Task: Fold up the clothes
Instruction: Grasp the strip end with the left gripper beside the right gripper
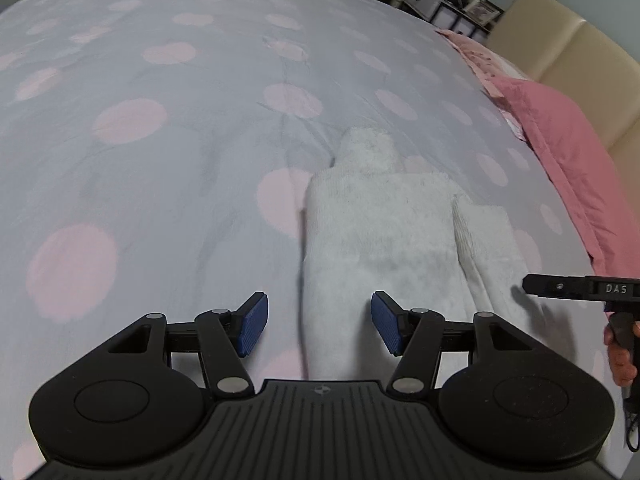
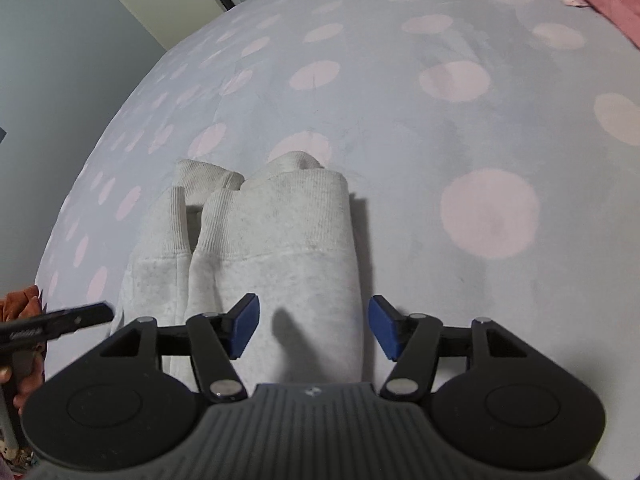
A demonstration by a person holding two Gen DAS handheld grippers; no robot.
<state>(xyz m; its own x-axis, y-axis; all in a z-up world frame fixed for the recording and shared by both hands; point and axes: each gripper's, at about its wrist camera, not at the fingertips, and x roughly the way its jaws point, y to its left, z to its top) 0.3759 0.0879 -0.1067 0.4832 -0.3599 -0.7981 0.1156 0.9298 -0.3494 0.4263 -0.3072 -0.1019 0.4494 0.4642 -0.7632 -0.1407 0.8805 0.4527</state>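
pale grey sweatshirt (image 2: 280, 240) lies flat on the bed, already folded into a long narrow strip: both sleeves laid along its length with ribbed cuffs (image 2: 208, 216) side by side, side edge turned in, what looks like the collar or hood end bunched at the far end. looks like the lengthwise folds are done; judged left: fold it crosswise into a compact stack, maybe smooth it. left gripper (image 1: 318, 326) hovers over the near end of the garment, jaws wide, nothing between the blue pads, not touching cloth as far as visible. right gripper (image 2: 314, 328) likewise over the near part, jaws wide, empty, its shadow on the fabric. each gripper shows at the edge of the other's view with a bit of the person's hand.

surface: bedspread (image 1: 160, 160), light grey with pink dots, mostly smooth, few creases near the garment. pink pillow (image 1: 568, 152) at the head end against a cream padded headboard (image 1: 560, 52). beyond: drawer unit with clutter (image 1: 444, 4), pale wall (image 2: 60, 60).
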